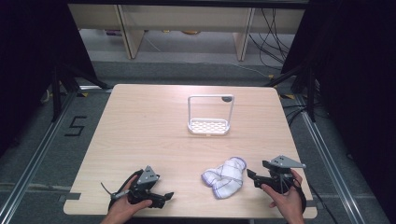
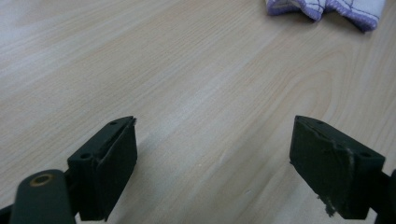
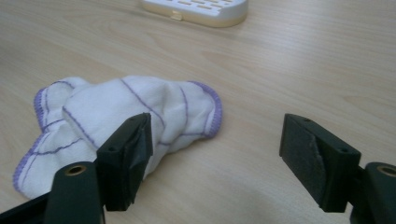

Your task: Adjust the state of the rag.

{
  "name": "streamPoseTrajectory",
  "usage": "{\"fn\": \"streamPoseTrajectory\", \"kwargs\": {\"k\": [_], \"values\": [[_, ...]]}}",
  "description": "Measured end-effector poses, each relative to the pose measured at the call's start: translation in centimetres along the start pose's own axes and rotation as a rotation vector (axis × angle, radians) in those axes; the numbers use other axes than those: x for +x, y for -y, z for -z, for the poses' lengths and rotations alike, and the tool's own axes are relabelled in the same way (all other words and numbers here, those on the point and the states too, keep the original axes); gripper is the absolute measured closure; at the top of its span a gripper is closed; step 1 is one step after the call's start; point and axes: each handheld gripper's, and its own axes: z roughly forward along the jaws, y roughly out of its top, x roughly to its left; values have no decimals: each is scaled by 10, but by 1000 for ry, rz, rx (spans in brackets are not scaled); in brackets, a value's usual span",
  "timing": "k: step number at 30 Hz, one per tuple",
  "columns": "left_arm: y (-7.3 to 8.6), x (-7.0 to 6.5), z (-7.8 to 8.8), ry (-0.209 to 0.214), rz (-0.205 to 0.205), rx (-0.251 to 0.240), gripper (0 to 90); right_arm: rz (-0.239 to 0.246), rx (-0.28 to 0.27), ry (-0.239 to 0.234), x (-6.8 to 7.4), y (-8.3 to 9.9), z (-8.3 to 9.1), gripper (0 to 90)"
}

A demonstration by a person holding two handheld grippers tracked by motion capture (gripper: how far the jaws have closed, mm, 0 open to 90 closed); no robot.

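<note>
Both grippers' fingers stand wide apart and hold nothing: the right gripper [image 1: 256, 176] sits just beside a crumpled white cloth [image 1: 225, 177] with purple stitching, the left gripper [image 1: 164, 196] well apart from it. Lying near the table's [image 1: 140, 130] front edge, the cloth looks light, soft and floppy, probably easiest pinched at a raised fold or hem. Farther back stands a white rack [image 1: 209, 115].

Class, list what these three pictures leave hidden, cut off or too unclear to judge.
- Cloth: underside hidden by its own folds, high view.
- Rack: handle cut off by the top edge, right gripper view.
- Dark patch on the rack's top bar: too small to identify, high view.
</note>
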Motion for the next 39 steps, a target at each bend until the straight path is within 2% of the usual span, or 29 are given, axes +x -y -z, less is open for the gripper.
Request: {"fn": "streamPoseTrajectory", "kwargs": {"k": [1, 2, 3, 4, 6, 7, 8, 9, 11, 12, 13, 14, 15, 17, 18, 19, 20, 22, 23, 24, 27, 30, 32, 33, 36, 39], "values": [[0, -1, -1, 2, 14, -9, 149, 3, -6, -4, 2, 1, 0, 284], [0, -1, -1, 2, 12, -3, 149, -18, 17, -14, 6, 1, 2, 292], [0, -1, -2, 2, 17, -4, 149, 14, 2, -11, 7, 2, 0, 297], [0, -1, -2, 4, 12, -6, 149, 9, 8, -30, 9, 2, 1, 307], [0, -1, -2, 6, 11, -8, 149, 12, 14, -33, 11, 3, 1, 313], [-1, -2, -3, 9, 7, -14, 149, 46, 14, -31, 13, 2, 3, 325], [-1, -3, -3, 23, 17, -18, 149, 50, 10, -41, 14, 2, 3, 337], [-1, -3, -3, 28, 7, -21, 148, 57, 13, -45, 15, 2, 3, 359], [-1, -3, -3, 33, 0, -22, 149, 35, 24, -59, 20, 3, 5, 384], [-1, -4, -4, 36, 11, -37, 148, 52, 16, -62, 20, 3, 5, 385], [-2, -4, -4, 40, 15, -44, 149, 35, 25, -59, 23, 4, 7, 387], [-3, -3, -4, 44, 14, -48, 148, 64, 22, -67, 21, 3, 7, 389], [-3, -5, -6, 41, 25, -57, 148, 66, 19, -79, 23, 4, 6, 391], [-5, -5, -6, 44, 10, -43, 148, 65, 17, -80, 23, 4, 6, 392], [-7, -6, -7, 49, 1, -48, 148, 49, 33, -90, 28, 5, 6, 391], [-9, -6, -8, 50, -16, -37, 148, 79, 31, -87, 27, 4, 5, 391], [-11, -7, -9, 48, -20, -37, 148, 84, 36, -87, 28, 4, 5, 391], [-14, -10, -13, 51, -4, -58, 148, 45, 43, -100, 33, 5, 4, 393], [-17, -12, -16, 48, 0, -66, 148, 79, 48, -104, 32, 4, 3, 396], [-17, -12, -16, 48, 0, -66, 148, 79, 48, -104, 32, 4, 3, 396], [-26, -17, -25, 67, -33, -57, 149, 113, 51, -120, 36, 3, 3, 414], [-38, -23, -37, 83, -33, -71, 150, 112, 67, -122, 39, 4, 2, 420], [-46, -23, -42, 94, -48, -63, 151, 101, 74, -126, 38, 5, 1, 423], [-50, -25, -47, 107, -18, -89, 153, 108, 75, -124, 37, 5, 0, 423], [-58, -27, -58, 151, 32, -99, 166, 101, 85, -118, 36, 6, 0, 426], [-65, -29, -68, 149, 15, -72, 189, 98, 91, -126, 37, 6, -1, 431]]}}
